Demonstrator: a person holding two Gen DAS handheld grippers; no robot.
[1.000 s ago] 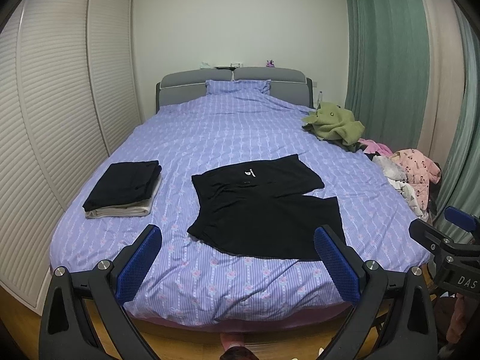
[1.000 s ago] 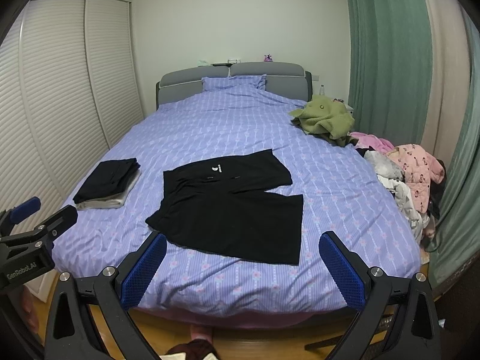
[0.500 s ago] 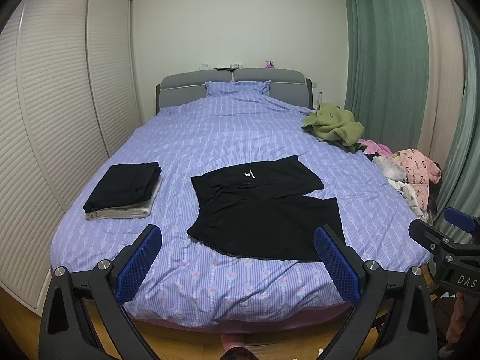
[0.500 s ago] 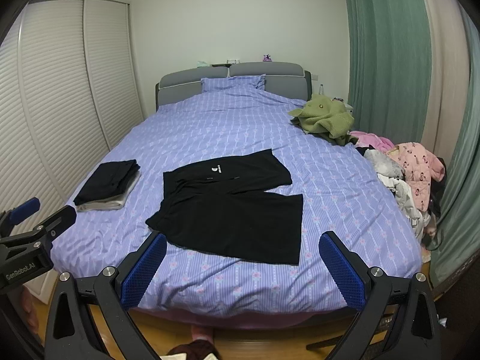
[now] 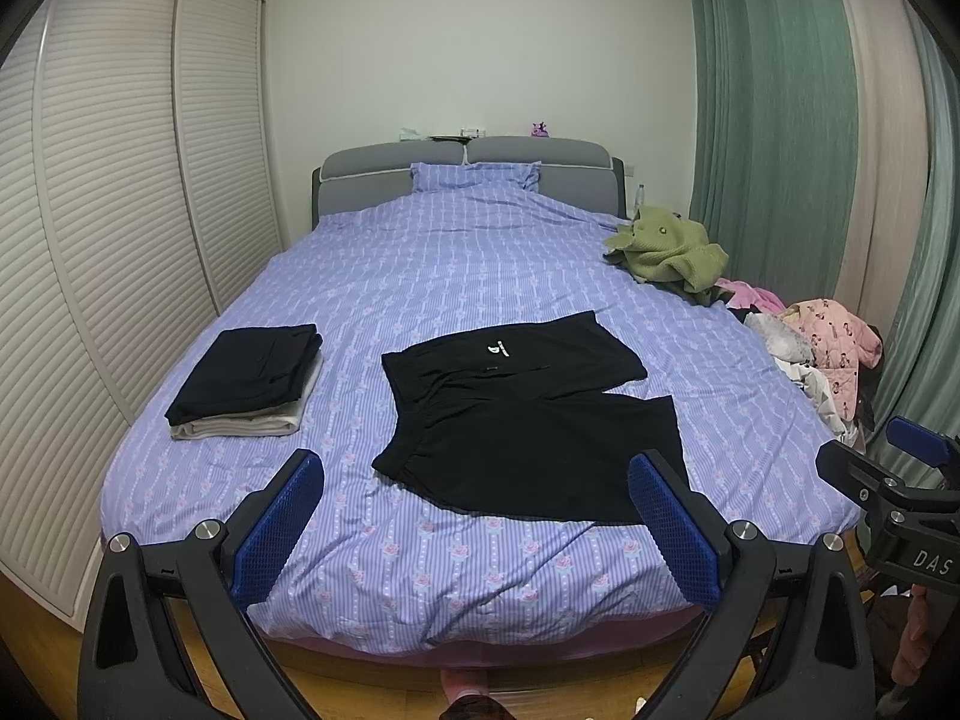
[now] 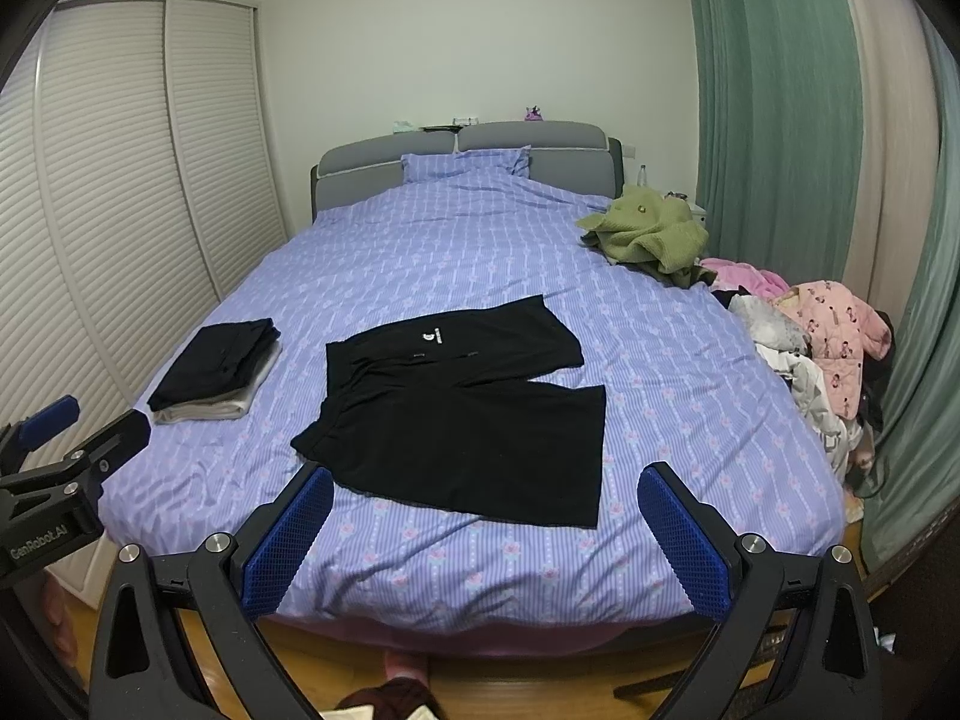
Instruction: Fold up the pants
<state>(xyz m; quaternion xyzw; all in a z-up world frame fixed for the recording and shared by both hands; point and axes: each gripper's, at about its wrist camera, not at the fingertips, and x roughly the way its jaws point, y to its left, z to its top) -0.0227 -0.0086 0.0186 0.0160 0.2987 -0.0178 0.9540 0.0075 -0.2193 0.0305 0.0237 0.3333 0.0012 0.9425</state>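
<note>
Shorts [image 5: 528, 414] laid flat near foot of bed [image 5: 480, 252], unfolded, waistband toward left, legs toward right; long axis across both views. Shorts found ahead of and below both tools. Left gripper [image 5: 477, 531] held nearer waistband, right gripper [image 6: 486, 534] nearer hems. Both held level off foot of bed, jaws spread wide, nothing gripped. Folded stack [image 5: 246, 381] set well left of shorts.

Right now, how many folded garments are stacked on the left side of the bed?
2 visible: a folded black garment on top and a folded beige garment beneath it, near the bed's left edge. Thinner layers between them may be hidden.
</note>
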